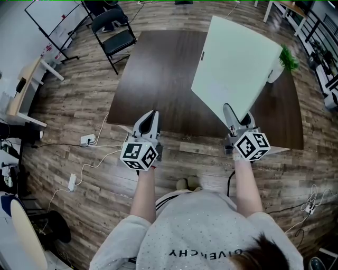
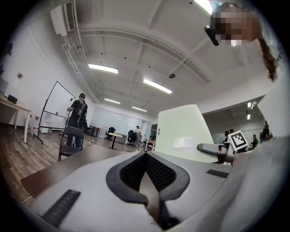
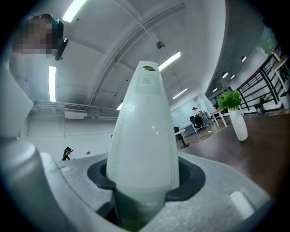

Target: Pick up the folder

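The folder [image 1: 237,68] is a large pale green sheet-like cover, raised off the dark brown table [image 1: 158,79] and tilted up over its right half. My right gripper [image 1: 232,117] is shut on the folder's near corner. In the right gripper view the folder [image 3: 145,136] rises edge-on from between the jaws. My left gripper [image 1: 150,118] hovers at the table's near edge, left of the folder, shut and holding nothing. The left gripper view shows its own jaws closed together [image 2: 146,156], with the folder [image 2: 183,131] standing upright to the right.
A potted plant [image 1: 288,59] in a white vase stands at the table's far right, just behind the folder. A black chair [image 1: 113,37] sits at the far left corner, near a whiteboard [image 1: 53,16]. Cables and a power strip [image 1: 87,140] lie on the wood floor at left.
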Tool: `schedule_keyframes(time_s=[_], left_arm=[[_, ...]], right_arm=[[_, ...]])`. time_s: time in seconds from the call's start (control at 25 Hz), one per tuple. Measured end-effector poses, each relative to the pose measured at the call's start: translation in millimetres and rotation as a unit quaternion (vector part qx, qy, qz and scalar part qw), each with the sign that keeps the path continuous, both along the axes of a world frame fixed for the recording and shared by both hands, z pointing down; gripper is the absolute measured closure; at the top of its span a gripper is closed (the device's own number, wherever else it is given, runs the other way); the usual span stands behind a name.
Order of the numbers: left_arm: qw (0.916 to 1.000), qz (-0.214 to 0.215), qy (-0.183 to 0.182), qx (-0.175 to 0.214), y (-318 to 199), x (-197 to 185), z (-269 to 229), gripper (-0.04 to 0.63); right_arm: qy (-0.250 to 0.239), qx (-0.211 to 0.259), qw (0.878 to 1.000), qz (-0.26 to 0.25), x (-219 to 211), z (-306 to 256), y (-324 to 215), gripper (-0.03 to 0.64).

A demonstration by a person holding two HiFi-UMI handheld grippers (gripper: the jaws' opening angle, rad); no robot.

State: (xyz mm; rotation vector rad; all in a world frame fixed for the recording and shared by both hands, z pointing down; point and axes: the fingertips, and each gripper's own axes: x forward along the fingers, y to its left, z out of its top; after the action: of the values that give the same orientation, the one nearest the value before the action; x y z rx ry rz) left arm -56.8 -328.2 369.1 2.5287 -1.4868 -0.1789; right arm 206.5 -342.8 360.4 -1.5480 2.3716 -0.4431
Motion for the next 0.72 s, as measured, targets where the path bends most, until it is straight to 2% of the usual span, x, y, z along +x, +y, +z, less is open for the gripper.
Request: schedule_keyframes(time_s=[0.72], left_arm=[[0.9998, 0.011, 0.001, -0.016, 3, 9, 18, 0.597]], right_arm=[[-0.011, -0.002, 1.0, 0.017, 13, 12, 10, 0.354]])
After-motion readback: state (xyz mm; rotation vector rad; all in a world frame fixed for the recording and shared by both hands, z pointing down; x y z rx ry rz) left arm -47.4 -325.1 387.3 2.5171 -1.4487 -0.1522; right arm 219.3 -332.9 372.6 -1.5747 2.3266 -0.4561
